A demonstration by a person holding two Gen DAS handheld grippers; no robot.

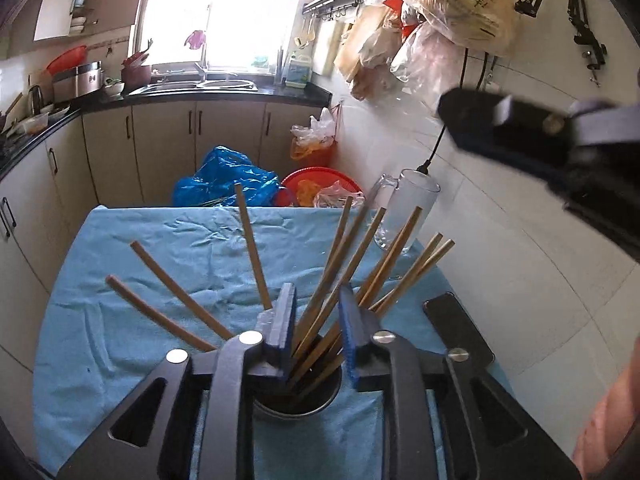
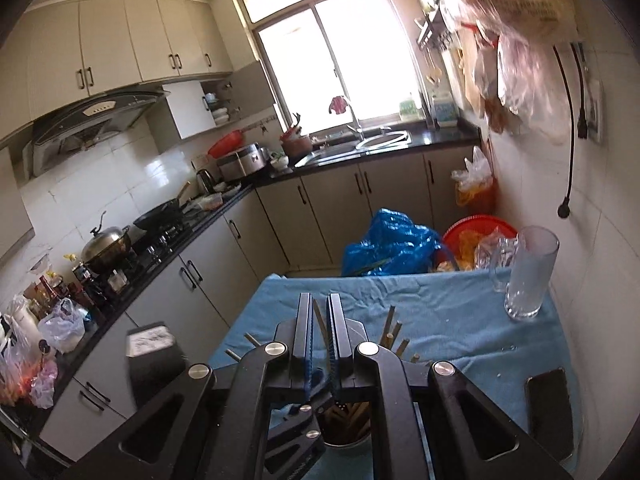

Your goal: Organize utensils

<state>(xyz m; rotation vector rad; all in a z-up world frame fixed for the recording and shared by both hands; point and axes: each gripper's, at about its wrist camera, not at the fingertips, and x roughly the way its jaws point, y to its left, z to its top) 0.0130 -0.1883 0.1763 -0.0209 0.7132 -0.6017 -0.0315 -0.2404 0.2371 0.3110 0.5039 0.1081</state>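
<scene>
L gripper point(image 1: 316, 320): fingers parted a little, pads pressing on nothing; several wooden chopsticks point(image 1: 340, 280) fan up betw. the two fingers, others lean out to the left of them. All stand in a metal holder point(image 1: 298, 404) directly below the fingertips, on a blue cloth point(image 1: 160, 280).

R gripper point(image 2: 319, 324): fingers nearly closed, clamped on a single chopstick point(image 2: 319, 322), directly above the holder. Glass pitcher point(image 2: 528, 276) stands well beyond the fingers, to the right; phone point(image 2: 550, 412) lies right of them.

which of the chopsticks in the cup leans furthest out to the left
In the left wrist view, the lowest chopstick, its tip nearest the blue cloth's left edge. The others stand steeper from the metal cup.
</scene>
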